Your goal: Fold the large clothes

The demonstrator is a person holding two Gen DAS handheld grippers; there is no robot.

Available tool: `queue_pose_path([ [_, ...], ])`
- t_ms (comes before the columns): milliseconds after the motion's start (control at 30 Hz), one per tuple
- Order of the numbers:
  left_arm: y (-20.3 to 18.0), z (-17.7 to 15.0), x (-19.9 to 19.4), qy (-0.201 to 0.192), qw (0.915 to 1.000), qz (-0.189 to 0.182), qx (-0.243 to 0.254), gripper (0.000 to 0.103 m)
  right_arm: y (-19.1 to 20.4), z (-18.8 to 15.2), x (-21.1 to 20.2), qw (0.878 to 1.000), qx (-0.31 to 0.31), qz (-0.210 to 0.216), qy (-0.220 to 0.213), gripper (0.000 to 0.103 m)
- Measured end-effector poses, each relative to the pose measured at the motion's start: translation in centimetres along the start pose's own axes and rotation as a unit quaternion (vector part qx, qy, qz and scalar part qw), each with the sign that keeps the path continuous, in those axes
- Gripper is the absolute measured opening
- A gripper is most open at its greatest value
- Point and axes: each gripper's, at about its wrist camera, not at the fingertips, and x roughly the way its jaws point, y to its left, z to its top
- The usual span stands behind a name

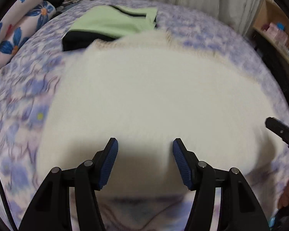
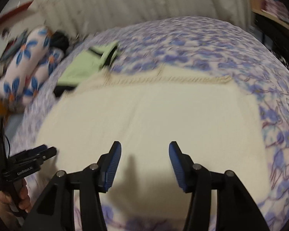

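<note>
A large cream knit garment (image 1: 144, 100) lies flat on the bed in a roughly rectangular folded shape, its ribbed hem along the far edge (image 2: 163, 79). My left gripper (image 1: 145, 144) is open and empty, hovering above the garment's near edge. My right gripper (image 2: 145, 147) is open and empty too, above the garment's near part (image 2: 154, 119). The right gripper's tip shows at the right edge of the left wrist view (image 1: 279, 130). The left gripper shows at the left of the right wrist view (image 2: 28, 160). Both views are motion-blurred.
The bed has a purple floral sheet (image 1: 23, 88). A folded green and black garment (image 1: 113, 22) lies beyond the cream one, also in the right wrist view (image 2: 86, 63). Blue-flowered pillows (image 2: 23, 67) sit at the far left. A curtain (image 2: 144, 3) and wooden shelves (image 1: 275, 34) lie beyond.
</note>
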Motion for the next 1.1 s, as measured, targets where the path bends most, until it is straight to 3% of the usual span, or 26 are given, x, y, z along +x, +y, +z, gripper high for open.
queue_pose_path([
  [67,0.6,-1.3,-0.5,-0.020,0.9997,0.013,0.004,0.058,-0.9,-2.0,1.0,0.999,0.000,-0.027,0.026,0.051],
  [267,4.0,-2.4,-1.0,-0.014,0.9994,0.025,-0.020,0.059,-7.0,-5.2,-1.1,0.995,0.036,-0.094,0.011,0.051],
  [433,4.2,-2.5,-1.2,-0.014,0.9989,0.039,-0.024,0.059,-10.1,-5.8,-2.2,0.991,0.091,-0.095,0.013,0.051],
  [633,3.9,-2.7,-2.2,-0.012,0.9981,0.049,-0.035,0.059,-9.2,-6.2,-3.0,0.991,0.100,-0.089,0.009,0.051],
  [900,3.4,-4.0,-3.8,-0.002,0.9984,0.024,-0.051,0.061,-6.7,-6.9,-4.9,0.993,0.111,-0.048,-0.007,0.051],
  [1100,2.8,-5.1,-5.8,-0.011,0.9985,0.007,-0.054,0.073,-4.1,-6.7,-6.1,0.994,0.102,-0.020,-0.019,0.051],
])
